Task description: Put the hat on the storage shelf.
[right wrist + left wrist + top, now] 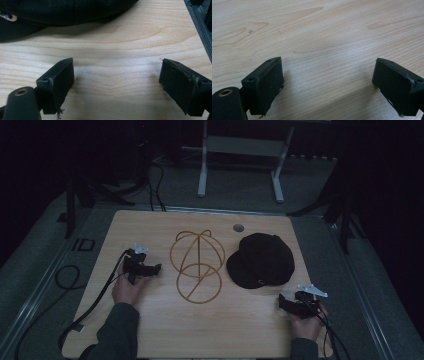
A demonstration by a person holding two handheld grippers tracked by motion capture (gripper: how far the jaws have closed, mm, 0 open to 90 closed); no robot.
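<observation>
Your left claw [150, 268] rests wide apart near the tabletop's [150, 330] left edge; your right claw [287, 302], equally wide and empty, sits by the right edge, just short of the black cap [261, 260] beside the wire hat frame [196, 265] mid-tabletop.

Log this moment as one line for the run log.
left gripper: open, empty, beside wire hat stand | right gripper: open, empty, near black cap | cap on table, off stand
</observation>
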